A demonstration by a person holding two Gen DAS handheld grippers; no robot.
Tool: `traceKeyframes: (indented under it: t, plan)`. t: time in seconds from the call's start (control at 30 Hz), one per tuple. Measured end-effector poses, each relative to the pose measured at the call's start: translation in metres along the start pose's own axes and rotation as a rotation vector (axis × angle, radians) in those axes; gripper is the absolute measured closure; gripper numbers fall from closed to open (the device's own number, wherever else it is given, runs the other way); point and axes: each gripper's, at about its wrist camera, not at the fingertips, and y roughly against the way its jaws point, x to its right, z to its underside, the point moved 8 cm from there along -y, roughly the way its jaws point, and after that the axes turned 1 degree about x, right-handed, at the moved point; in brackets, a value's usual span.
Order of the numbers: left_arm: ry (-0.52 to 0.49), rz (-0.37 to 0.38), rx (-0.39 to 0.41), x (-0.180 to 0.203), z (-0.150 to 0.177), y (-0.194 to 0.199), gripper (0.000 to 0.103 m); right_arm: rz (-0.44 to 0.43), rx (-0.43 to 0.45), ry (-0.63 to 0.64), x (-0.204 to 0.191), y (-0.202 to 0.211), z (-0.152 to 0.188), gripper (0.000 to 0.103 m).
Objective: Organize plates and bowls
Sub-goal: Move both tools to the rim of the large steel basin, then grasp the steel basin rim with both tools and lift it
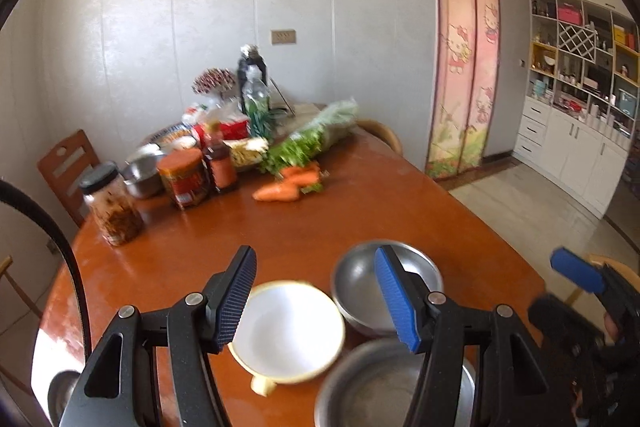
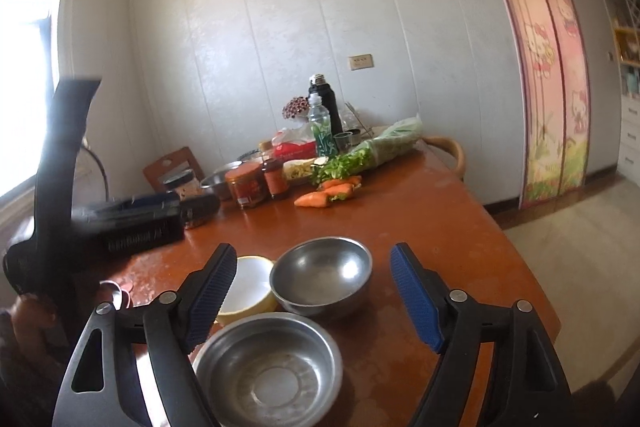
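The wooden surface point(image 2: 440, 227) carries everything here; its far end is crowded with jars, bottles, greens and carrots point(image 2: 320, 197), while the near end holds the three bowls the task concerns, clustered close together and well apart from that clutter.

Largest and nearest is the wide steel bowl point(image 2: 268, 363), upright and empty, lying directly below and between the fingers of the right gripper point(image 2: 312, 301); just beyond it, rims almost touching, sits the deeper steel bowl point(image 2: 320, 275), and to that one's left the white bowl point(image 2: 244, 283) with a yellowish outside, partly hidden behind the right gripper's left finger.

The relation that matters: the right gripper faces the two steel bowls squarely, both straight ahead and low, so it looks the better placed hand for either of them; the left gripper point(image 1: 316, 297) has the white bowl point(image 1: 286, 333) straight ahead between its fingers, with the deeper steel bowl point(image 1: 360, 287) behind its right finger and the wide one point(image 1: 380, 387) low to its right.

Bowls being round, no long axis constrains the approach; a rim pinch seems the likely need.

Both grippers stand spread, pinching nothing; the right is spread the wider; neither touches a bowl yet.
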Motion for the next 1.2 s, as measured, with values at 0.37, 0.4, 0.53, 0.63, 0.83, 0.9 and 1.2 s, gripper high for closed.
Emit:
traceKeyframes:
  t: [0.37,0.4,0.53,0.63,0.83,0.9,1.2]
  plan:
    - [0.016,-0.012,-0.065,0.005,0.037,0.016,0.042,0.015,-0.041,-0.031,0.015,0.007,0.011,0.022]
    - [0.019,-0.011,-0.073,0.005,0.042,0.017,0.042,0.014,-0.051,-0.03,0.015,0.006,0.014,0.022]
    - [0.026,-0.016,-0.093,0.002,0.057,0.018,0.042,-0.008,-0.082,-0.038,0.011,0.0,0.022,0.022]
    - [0.034,-0.021,-0.111,0.001,0.067,0.019,0.042,-0.025,-0.093,-0.061,0.008,-0.003,0.029,0.022]
    - [0.046,-0.05,-0.148,-0.003,0.085,0.017,0.042,0.019,-0.11,-0.011,0.003,-0.01,0.042,0.021]
    - [0.058,-0.056,-0.16,-0.006,0.092,0.017,0.042,0.017,-0.121,-0.001,-0.001,-0.012,0.046,0.021]
    - [0.11,-0.079,-0.213,-0.017,0.12,0.018,0.042,0.007,-0.176,-0.079,0.009,-0.023,0.063,0.021]
